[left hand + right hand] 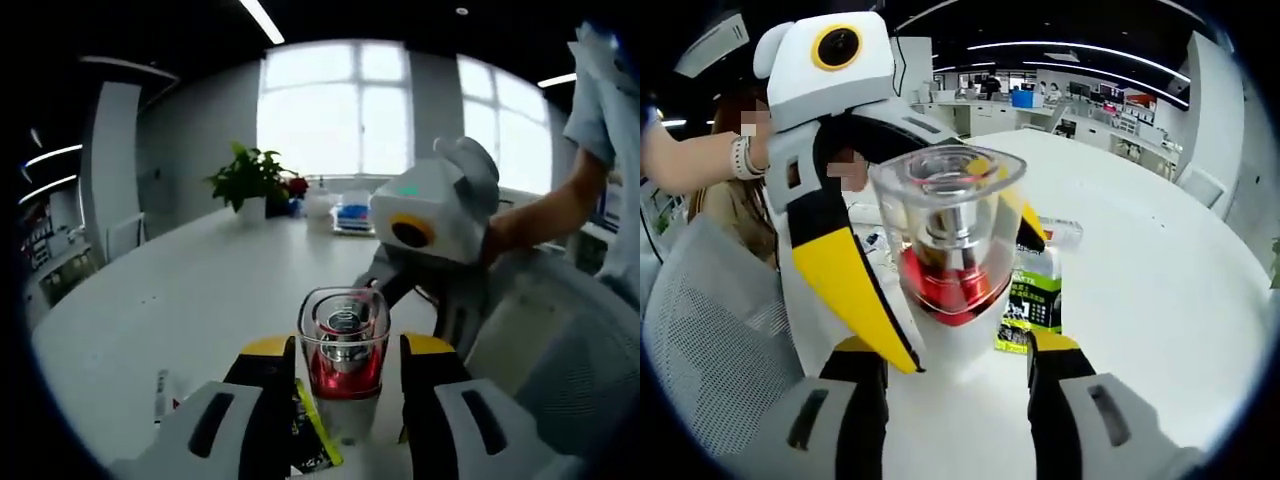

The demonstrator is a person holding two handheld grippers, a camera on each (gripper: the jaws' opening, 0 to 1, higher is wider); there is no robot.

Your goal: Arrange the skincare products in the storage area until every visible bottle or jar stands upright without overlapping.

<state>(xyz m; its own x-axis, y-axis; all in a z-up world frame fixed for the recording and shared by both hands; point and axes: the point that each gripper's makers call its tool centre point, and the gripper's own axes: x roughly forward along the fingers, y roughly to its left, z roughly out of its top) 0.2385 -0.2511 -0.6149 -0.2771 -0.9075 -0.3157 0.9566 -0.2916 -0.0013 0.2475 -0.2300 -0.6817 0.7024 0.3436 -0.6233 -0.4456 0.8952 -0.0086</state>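
Bright window [335, 105] glare, ceiling strip lights, soft focus, fisheye-warped edges.

The green and black packet [1030, 300] lying on the bench [1160, 260] carries white print. It is too small and blurred to read. No other lettering is legible.

Free room and obstacles. The table [190, 290] lies open to the left and far side. Near centre, the clear-capped red bottle [343, 352] stands between the left gripper [345, 385] jaws; the right gripper [430, 225] closes the right side. A green-labelled packet [1032, 300] lies just beside the bottle. A mesh chair [560, 350] borders the right edge.
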